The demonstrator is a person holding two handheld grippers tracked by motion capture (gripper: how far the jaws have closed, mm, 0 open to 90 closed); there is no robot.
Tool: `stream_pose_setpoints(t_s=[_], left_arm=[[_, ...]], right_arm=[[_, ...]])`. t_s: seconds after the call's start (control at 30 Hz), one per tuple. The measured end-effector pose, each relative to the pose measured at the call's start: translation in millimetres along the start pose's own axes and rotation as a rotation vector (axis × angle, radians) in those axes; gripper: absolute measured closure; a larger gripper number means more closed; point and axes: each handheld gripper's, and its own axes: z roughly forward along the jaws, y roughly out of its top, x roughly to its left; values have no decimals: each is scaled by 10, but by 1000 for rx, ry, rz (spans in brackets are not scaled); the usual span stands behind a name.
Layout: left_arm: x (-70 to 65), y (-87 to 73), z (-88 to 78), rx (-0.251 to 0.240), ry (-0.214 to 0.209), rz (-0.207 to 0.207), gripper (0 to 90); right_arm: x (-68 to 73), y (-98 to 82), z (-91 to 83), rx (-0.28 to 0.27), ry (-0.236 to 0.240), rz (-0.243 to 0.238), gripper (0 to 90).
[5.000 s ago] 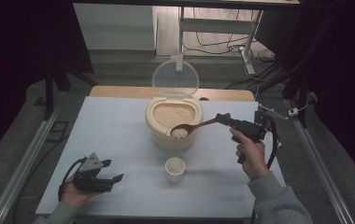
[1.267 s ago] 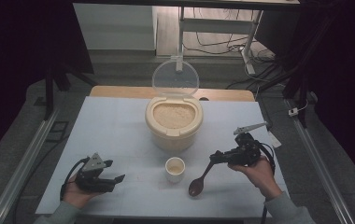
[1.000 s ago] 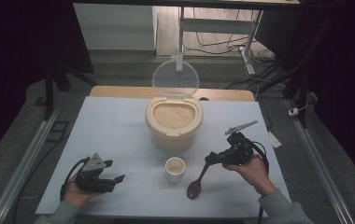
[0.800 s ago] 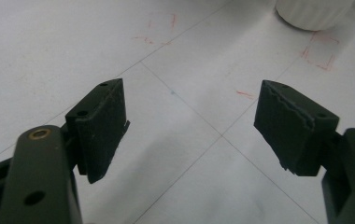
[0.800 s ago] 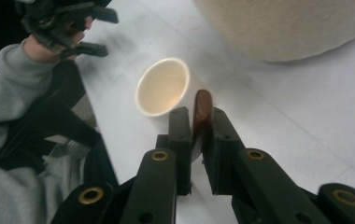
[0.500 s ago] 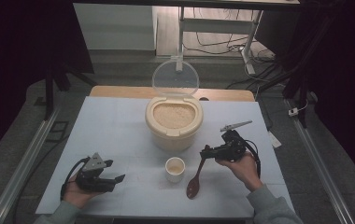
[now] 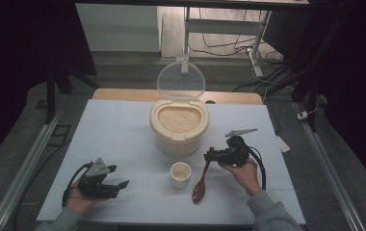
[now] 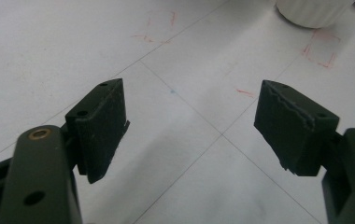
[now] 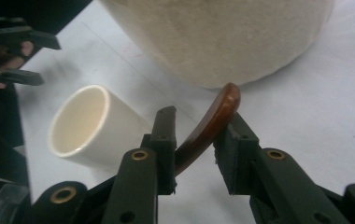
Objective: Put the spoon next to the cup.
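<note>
A brown wooden spoon lies on the white table, bowl toward the near edge, just right of a small white cup. Its handle end sits between the jaws of my right gripper, which have just been opening. The jaws stand a little apart and the handle rests loosely in the gap. Behind them stands a cream rice container with its clear lid raised. My left gripper rests at the near left, open and empty, and its pads are spread over bare table.
The cup is left of the right gripper's jaws, the container wall just beyond them. In the right gripper view the left gripper is at the far left. The cup's base is ahead of the left gripper. Metal rails flank the table.
The right hand came down and leftward with the spoon, laying its bowl on the table beside the cup. Its jaws have parted around the handle. The left hand stayed still.
</note>
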Motion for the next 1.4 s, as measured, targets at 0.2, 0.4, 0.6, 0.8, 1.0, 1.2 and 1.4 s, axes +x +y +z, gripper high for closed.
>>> stream_pose_setpoints(t_s=[0.2, 0.4, 0.6, 0.8, 1.0, 1.2, 1.4], left_arm=[[-1, 0, 1, 3, 0, 2, 245], [1, -4, 7, 5, -2, 0, 245], [-1, -6, 13, 8, -5, 3, 244], [-4, -9, 19, 13, -7, 2, 243], [-4, -10, 20, 14, -8, 3, 243], [-3, -10, 18, 13, -8, 2, 243], [-4, -9, 14, 10, -7, 2, 243]], right_arm=[[-77, -43, 102, 0, -41, 7, 648], [-125, -80, 192, 1, -76, 7, 621], [-149, -113, 266, 28, -131, -2, 568], [-144, -135, 319, 47, -184, -26, 518], [-128, -145, 359, 60, -218, -41, 488], [-97, -136, 346, 48, -257, -59, 423], [-88, -125, 213, -34, -284, -54, 393]])
